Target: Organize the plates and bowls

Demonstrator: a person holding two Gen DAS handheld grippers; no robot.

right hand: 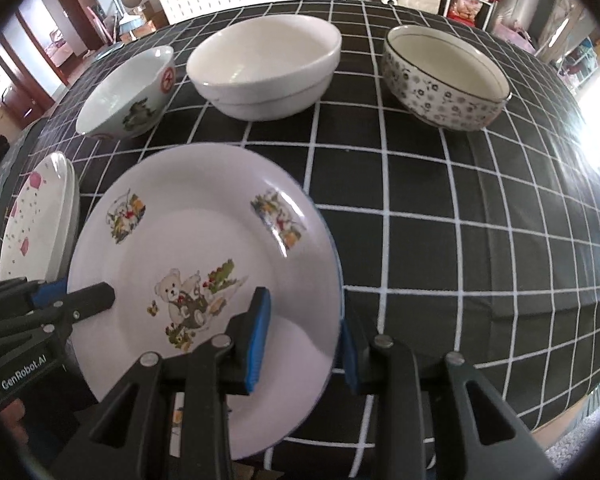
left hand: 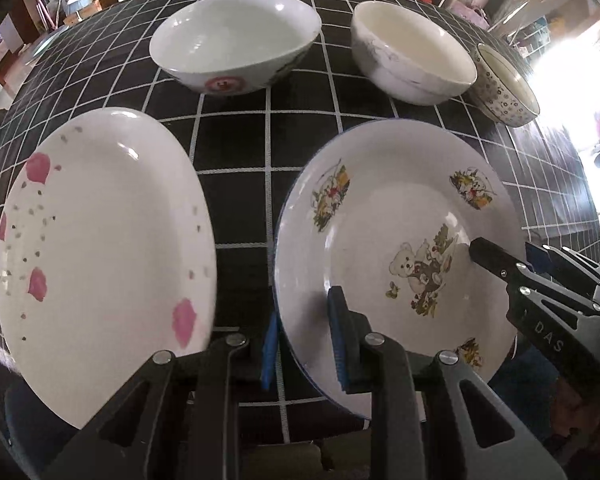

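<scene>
Both grippers clamp the bear plate (right hand: 204, 280) by opposite rims, left gripper (left hand: 304, 344) and right gripper (right hand: 304, 340); the petal plate (left hand: 100, 248) lies beside the left jaws, three bowls beyond, nothing stacked yet.

A: The bear-print plate (right hand: 204, 240) looks like glazed ceramic — glossy, with window glare streaking its rim at two o'clock. The pink-petal plate (left hand: 100, 240) has the same smooth sheen.

B: And the bowls at twelve o'clock?

A: The plain white bowl (right hand: 264, 68) is slick and shiny; the flower-patterned bowl (right hand: 440, 80) looks a little more satin outside. The checked tablecloth (right hand: 440, 220) is matt cloth — creased. The left gripper (left hand: 304, 344) and right gripper (right hand: 304, 340) are matt black plastic with shiny metal pins and ribbed blue pads (right hand: 258, 340).
</scene>
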